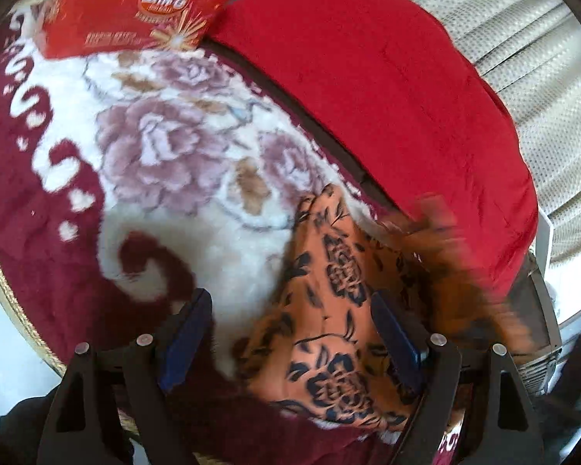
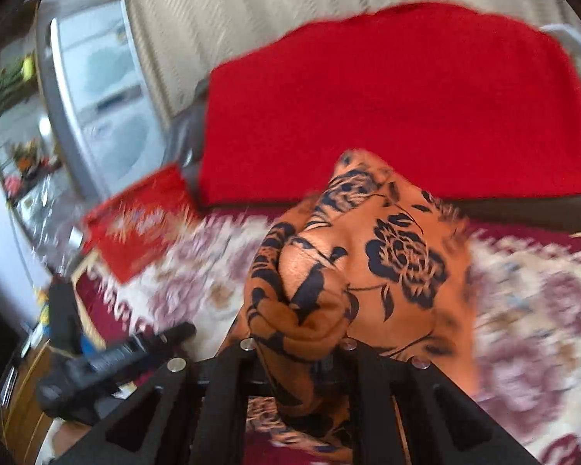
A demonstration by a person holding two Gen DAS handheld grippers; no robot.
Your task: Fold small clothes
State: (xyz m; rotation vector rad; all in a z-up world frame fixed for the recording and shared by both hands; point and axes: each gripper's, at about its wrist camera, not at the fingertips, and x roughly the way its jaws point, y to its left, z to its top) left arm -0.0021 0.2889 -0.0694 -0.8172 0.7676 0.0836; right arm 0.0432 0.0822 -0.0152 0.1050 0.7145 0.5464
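An orange garment with black flowers point(image 1: 329, 271) lies crumpled on the plush floral blanket point(image 1: 166, 135). In the left wrist view my left gripper point(image 1: 290, 335) is open just above it. Its blue pads point(image 1: 188, 333) stand wide apart and the cloth spreads under the right-hand one without being pressed. In the right wrist view my right gripper point(image 2: 302, 343) is shut on a bunched fold of the orange garment point(image 2: 368, 255). The fold is lifted off the blanket point(image 2: 523, 310) and drapes over the fingertips, hiding them. The view is blurred.
A red folded cover point(image 1: 368, 77) lies along the far side of the blanket, with a red printed packet point(image 1: 135, 4) beside it. A pale curtain point(image 1: 542, 77) hangs behind. The right wrist view shows a white appliance point(image 2: 104, 89) and a blurred black tool point(image 2: 108, 360) at the left.
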